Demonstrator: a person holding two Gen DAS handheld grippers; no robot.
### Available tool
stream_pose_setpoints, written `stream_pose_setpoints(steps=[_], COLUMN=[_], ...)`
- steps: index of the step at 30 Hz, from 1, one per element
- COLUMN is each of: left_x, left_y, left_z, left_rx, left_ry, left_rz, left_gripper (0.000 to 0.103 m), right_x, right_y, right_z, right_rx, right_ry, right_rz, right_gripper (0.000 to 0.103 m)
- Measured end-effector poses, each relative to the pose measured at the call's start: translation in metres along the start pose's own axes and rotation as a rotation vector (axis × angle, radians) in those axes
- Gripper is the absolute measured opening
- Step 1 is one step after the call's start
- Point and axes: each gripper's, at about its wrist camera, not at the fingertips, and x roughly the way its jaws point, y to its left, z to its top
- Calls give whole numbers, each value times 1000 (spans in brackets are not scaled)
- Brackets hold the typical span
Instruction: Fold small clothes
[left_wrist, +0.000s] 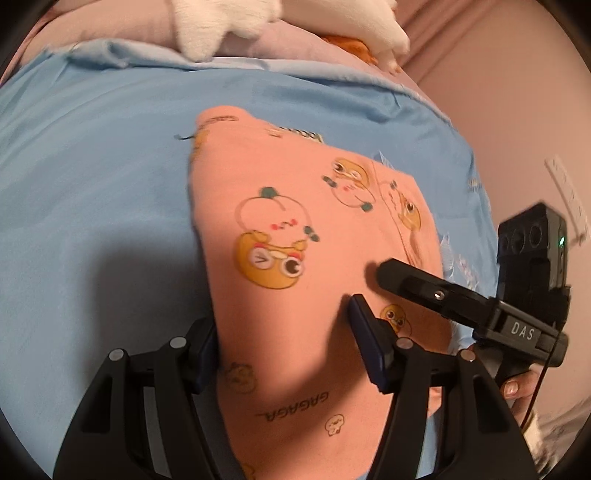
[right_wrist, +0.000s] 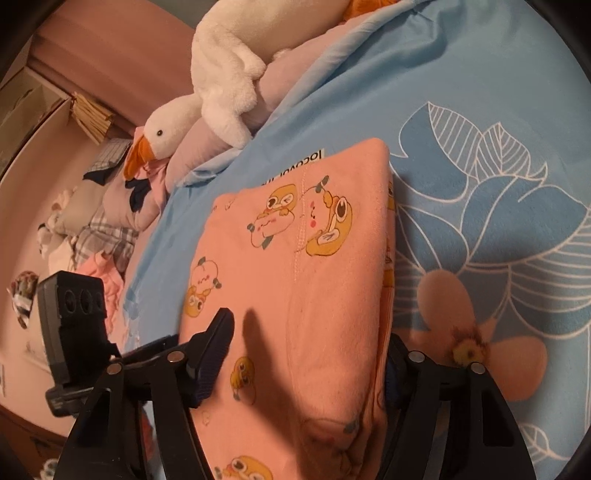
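A bed (right_wrist: 480, 92) spread with a light-blue, flower-printed sheet carries the work; a white plush goose (right_wrist: 221, 74) and pillows lie along its far edge, and loose clothes are heaped off to one side. The peach cartoon-print garment (left_wrist: 295, 240) lies near the middle of the sheet, already doubled into a narrow, layered strip, its long axis running from the near edge straight toward the goose, label end farthest away. By my reading the lengthwise folds are done and a crosswise fold or two remains. The left gripper (left_wrist: 284, 332) and right gripper (right_wrist: 310, 354) both straddle the near end, fingers apart on either side of the cloth, pinching nothing.
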Motion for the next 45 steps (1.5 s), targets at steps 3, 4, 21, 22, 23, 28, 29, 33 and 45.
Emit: stream_pose_setpoints(steps=[3, 4, 21, 22, 23, 28, 29, 33, 45], left_x=[2, 1, -45, -50, -55, -86, -92, -120, -187], left_y=[-6, -6, -38, -39, -39, -45, -45, -46, -47], left_z=[0, 0, -42, -48, -55, -92, -99, -127, -180], left_rx=[44, 44, 49, 39, 31, 23, 23, 13, 13], left_ry=[11, 9, -76, -74, -70, -73, -78, -101, -166], left_rz=[48, 58, 104, 101, 99, 109, 115, 140, 201], left_gripper=[56, 52, 25, 25, 25, 25, 25, 25, 25], right_x=[0, -1, -41, -44, -48, -61, -64, -73, -93], right_y=[4, 8, 70, 74, 78, 102, 107, 129, 188], right_z=[-4, -6, -36, -42, -48, -80, -86, -109, -161], right_rx=[-45, -71, -268, -277, -286, -329, -336, -372, -483], right_ry=[-21, -27, -118, -112, -106, -79, -75, -63, -71], right_rz=[-74, -102, -183, -182, -178, -156, -146, -123, -80], right_gripper=[52, 47, 24, 24, 24, 24, 24, 24, 24])
